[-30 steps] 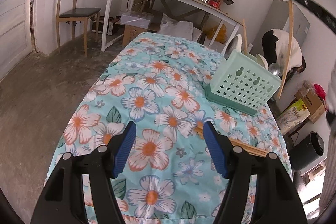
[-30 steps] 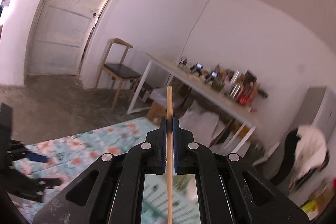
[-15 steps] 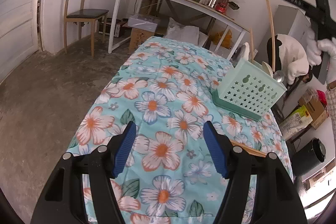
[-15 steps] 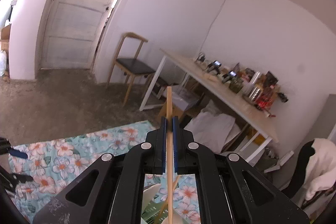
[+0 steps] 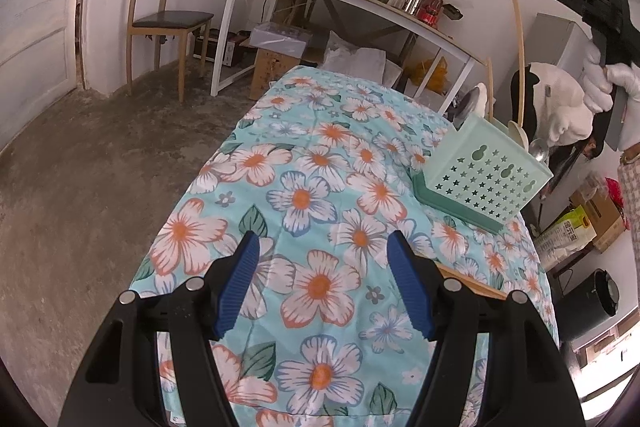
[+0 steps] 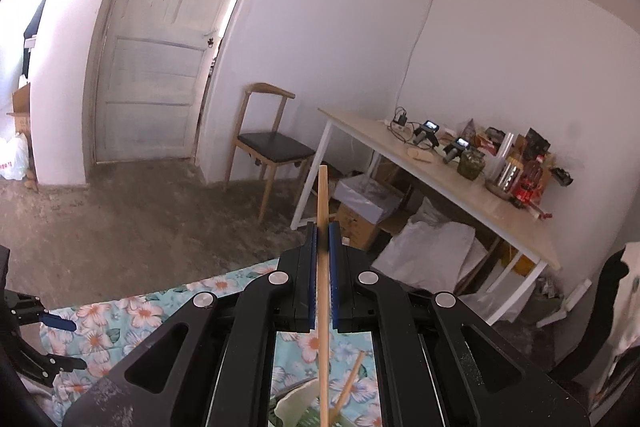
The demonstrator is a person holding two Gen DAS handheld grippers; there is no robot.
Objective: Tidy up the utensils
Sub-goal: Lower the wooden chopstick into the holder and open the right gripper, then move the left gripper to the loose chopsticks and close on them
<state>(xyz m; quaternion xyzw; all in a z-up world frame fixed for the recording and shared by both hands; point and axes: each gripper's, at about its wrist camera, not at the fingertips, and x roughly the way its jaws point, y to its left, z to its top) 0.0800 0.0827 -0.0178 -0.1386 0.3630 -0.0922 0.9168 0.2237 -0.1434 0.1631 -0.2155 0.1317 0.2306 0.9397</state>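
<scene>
Nearest me, my left gripper [image 5: 322,287] hangs over the flowered cloth [image 5: 320,187] of the bench with its blue pads spread wide and nothing between them. I judge it is parked low so it is ready for the next piece. Just past its right finger a wooden chopstick [image 5: 472,283] lies flat on the cloth, partly hidden by the gripper body.

Further along, near the bench's right edge, the green perforated basket [image 5: 486,179] stands with a spoon and other handles poking upright from it; that is where utensils belong.

Above it, my right gripper [image 6: 322,259] is pinched tight on a long chopstick [image 6: 322,307], held near vertical with its lower end pointing into the basket, which I take as lining it up to go in tip first.
</scene>
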